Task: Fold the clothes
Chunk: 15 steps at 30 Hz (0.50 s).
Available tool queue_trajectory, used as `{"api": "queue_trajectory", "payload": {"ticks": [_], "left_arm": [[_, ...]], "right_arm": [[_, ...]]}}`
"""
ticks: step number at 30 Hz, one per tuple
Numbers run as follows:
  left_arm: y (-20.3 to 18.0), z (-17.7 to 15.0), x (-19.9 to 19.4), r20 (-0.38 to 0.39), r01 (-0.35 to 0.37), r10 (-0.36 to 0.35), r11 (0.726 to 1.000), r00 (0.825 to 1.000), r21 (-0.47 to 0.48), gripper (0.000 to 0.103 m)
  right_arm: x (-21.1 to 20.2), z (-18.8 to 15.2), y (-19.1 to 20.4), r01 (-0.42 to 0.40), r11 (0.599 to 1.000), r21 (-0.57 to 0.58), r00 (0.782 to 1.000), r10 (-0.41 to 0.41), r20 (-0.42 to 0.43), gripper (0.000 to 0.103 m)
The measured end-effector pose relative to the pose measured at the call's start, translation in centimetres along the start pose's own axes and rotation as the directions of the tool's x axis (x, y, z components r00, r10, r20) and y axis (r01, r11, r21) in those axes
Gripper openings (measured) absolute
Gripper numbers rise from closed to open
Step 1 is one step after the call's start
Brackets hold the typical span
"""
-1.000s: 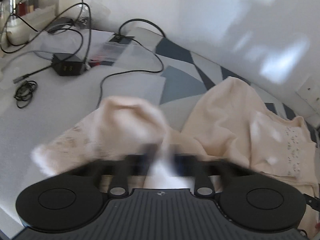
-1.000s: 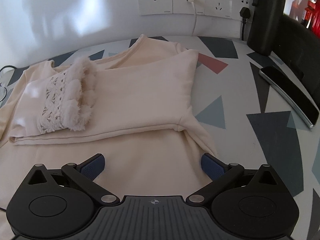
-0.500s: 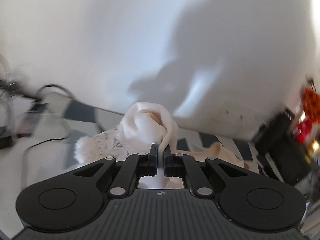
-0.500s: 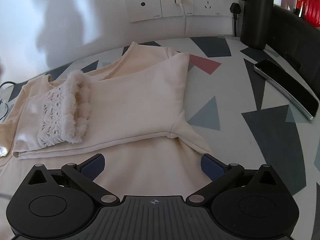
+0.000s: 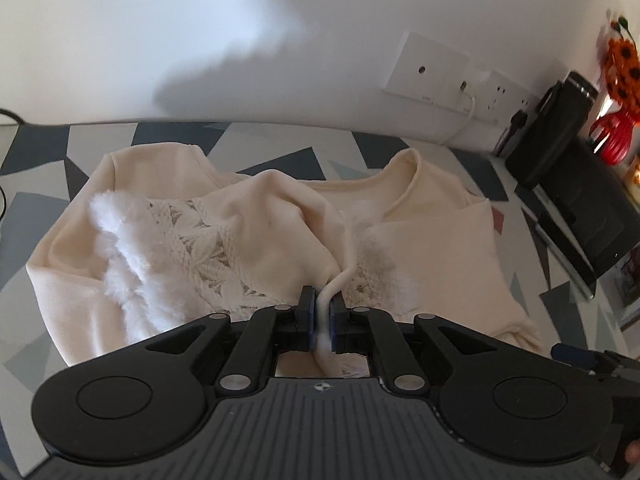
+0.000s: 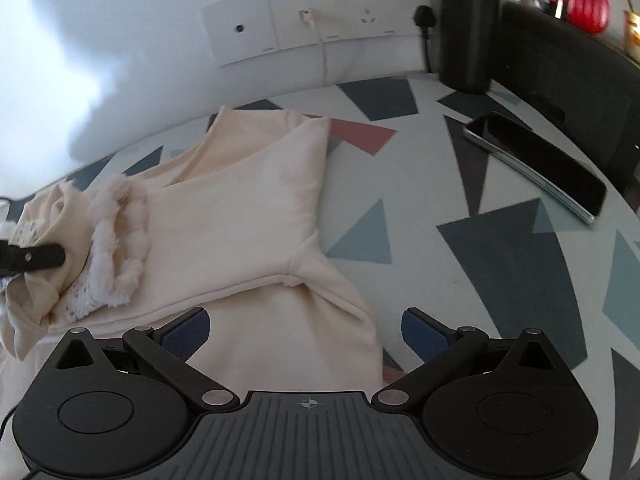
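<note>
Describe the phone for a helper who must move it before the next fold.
Start at the wall sockets and drop to the patterned table. Right of the cream top lies the phone, flat, dark-screened and slim, unlike the tall black bottle behind.

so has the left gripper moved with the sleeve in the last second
Yes. The left gripper, jaws shut on the sleeve, has carried it rightward across the sweater: the wall sockets, out of that view a second ago, now show.

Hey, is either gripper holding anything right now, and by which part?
The left gripper pinches the cream sweater by a bunched fold of its sleeve. The right gripper is open, holding nothing.
</note>
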State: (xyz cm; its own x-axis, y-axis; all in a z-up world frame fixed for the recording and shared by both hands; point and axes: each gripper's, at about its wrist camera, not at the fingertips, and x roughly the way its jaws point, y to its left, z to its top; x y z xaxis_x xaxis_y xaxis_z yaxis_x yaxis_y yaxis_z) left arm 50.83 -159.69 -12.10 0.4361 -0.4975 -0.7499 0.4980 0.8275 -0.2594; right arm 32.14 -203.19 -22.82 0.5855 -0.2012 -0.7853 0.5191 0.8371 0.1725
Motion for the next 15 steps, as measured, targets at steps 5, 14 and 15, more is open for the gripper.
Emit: {"api": "queue_trajectory", "payload": {"ticks": [5, 14, 15], "left_arm": [[0.1, 0.5, -4.4, 0.085, 0.005, -0.013, 0.996, 0.996, 0.086, 0.080], [7.8, -5.8, -10.3, 0.144, -0.204, 0.198, 0.978, 0.969, 0.029, 0.098], [8.3, -6.8, -9.4, 0.112, -0.244, 0.237, 0.968, 0.965, 0.056, 0.093]], "right_arm": [[-0.7, 0.5, 0.1, -0.038, 0.999, 0.014, 0.999, 0.038, 0.009, 0.102], [-3.1, 2.2, 5.1, -0.200, 0.970, -0.140, 0.971, 0.216, 0.104, 0.097], [-3.1, 2.2, 6.2, -0.212, 0.961, -0.181, 0.967, 0.232, 0.102, 0.096]]}}
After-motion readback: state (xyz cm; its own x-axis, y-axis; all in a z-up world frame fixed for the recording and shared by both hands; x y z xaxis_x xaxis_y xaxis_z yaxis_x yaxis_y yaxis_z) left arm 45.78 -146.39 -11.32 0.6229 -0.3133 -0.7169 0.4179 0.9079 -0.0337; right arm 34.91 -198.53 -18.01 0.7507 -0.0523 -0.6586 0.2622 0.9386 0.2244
